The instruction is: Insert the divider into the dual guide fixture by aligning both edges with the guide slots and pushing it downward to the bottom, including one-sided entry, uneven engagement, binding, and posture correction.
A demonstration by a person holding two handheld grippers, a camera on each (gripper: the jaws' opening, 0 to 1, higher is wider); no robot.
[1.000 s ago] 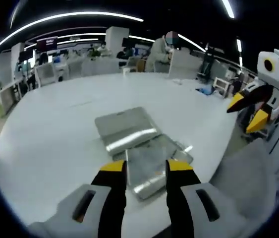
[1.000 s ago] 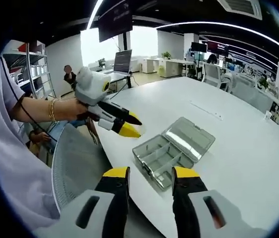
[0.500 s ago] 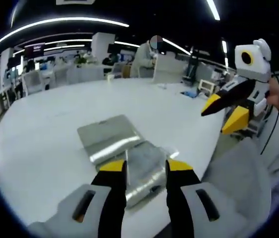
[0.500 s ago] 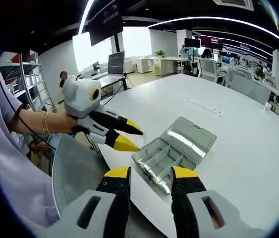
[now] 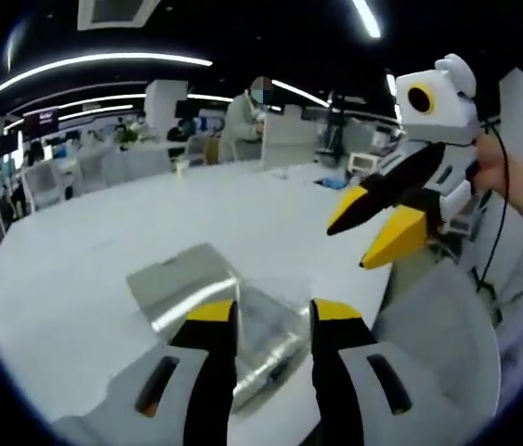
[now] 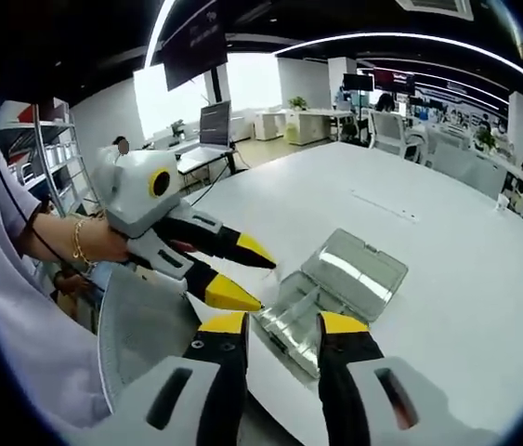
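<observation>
A clear plastic compartment box lies on the white table [image 5: 84, 251] near its edge, with the lid [image 5: 182, 279] swung open flat beside the tray [image 5: 266, 339]. My left gripper [image 5: 273, 314] is open just above the tray, nothing between its yellow tips. My right gripper [image 5: 377, 223] comes in from the right, held up in the air, open and empty. In the right gripper view the tray [image 6: 291, 314] and the lid [image 6: 354, 267] lie just beyond my right gripper [image 6: 283, 325]. The left gripper [image 6: 242, 272] hovers by the tray's left end. I cannot make out a loose divider.
A grey mesh chair back [image 6: 136, 325] stands against the table edge below both grippers, also seen as the chair back [image 5: 442, 325]. A person [image 5: 247, 116] stands beyond the far side of the table. Small items [image 5: 333, 182] lie far across it. Desks and a laptop [image 6: 215, 119] fill the room behind.
Both cameras have moved: the two grippers have drawn closer together and each looms larger in the other's view. The box has not moved on the table. Both grippers stay open.
</observation>
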